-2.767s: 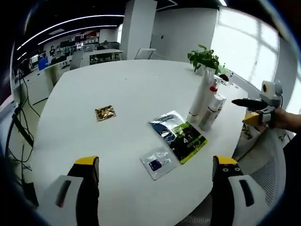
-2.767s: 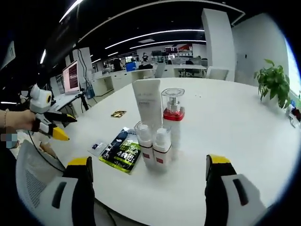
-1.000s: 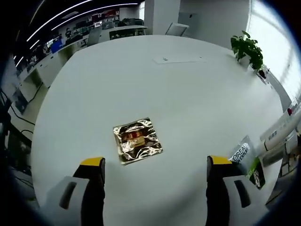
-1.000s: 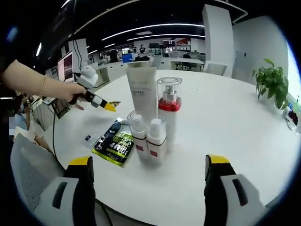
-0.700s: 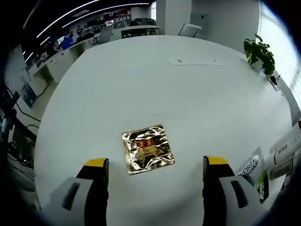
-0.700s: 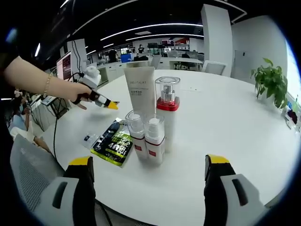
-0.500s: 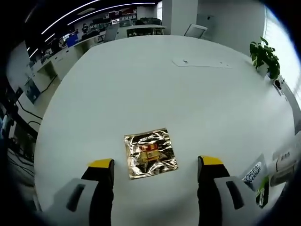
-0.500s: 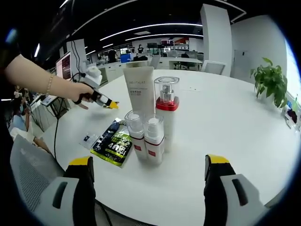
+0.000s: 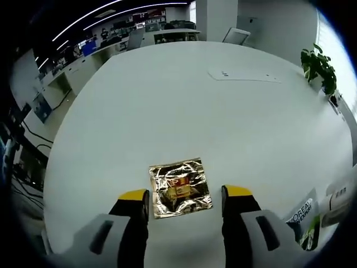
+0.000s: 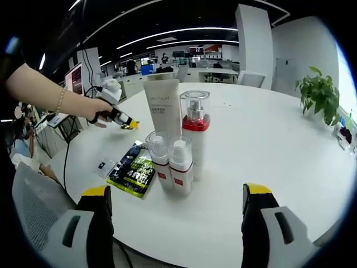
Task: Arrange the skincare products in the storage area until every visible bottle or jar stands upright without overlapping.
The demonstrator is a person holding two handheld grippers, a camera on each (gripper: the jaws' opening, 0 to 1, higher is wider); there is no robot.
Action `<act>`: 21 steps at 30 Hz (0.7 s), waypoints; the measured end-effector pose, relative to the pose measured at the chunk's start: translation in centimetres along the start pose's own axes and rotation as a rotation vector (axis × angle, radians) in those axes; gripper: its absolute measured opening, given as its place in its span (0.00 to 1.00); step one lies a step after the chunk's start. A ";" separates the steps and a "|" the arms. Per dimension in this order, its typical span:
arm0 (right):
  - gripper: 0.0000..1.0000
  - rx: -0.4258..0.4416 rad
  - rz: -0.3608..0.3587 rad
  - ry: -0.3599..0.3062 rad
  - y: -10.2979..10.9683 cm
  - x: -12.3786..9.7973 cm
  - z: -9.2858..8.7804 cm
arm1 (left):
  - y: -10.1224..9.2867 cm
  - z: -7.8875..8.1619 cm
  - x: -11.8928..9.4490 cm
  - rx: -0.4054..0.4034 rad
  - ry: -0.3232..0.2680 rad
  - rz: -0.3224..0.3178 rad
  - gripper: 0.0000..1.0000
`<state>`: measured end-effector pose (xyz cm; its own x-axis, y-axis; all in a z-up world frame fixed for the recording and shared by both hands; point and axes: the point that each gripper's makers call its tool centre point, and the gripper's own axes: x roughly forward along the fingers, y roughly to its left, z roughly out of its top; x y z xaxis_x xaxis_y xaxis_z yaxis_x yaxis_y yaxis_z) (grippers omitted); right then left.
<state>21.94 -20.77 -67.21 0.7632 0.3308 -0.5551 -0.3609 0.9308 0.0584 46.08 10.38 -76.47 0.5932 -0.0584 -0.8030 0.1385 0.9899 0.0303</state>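
Jaws of the left gripper [image 9: 185, 196] straddle the gold sachet [image 9: 179, 187]; right gripper [image 10: 174, 202] hovers, jaws spread.

Left gripper [image 9: 183, 196] jaws partly closed, right gripper [image 10: 175, 198] seemingly wide open

2 small bottles [image 10: 170, 162] stand before the tube [image 10: 163, 109], sachets [image 10: 132, 171] lying left.
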 end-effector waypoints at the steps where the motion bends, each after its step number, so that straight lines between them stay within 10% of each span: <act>1: 0.97 0.000 -0.002 0.000 0.0 0.0 0.0 | 0.0 0.0 -0.1 0.001 0.000 0.001 0.49; 21: 0.97 0.002 -0.004 -0.008 -0.1 0.0 0.1 | -0.5 0.1 -0.7 0.012 -0.020 -0.036 0.36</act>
<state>22.03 -20.86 -67.10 0.7688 0.3284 -0.5488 -0.3571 0.9323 0.0576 45.67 9.89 -75.83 0.6036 -0.0966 -0.7914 0.1697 0.9855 0.0091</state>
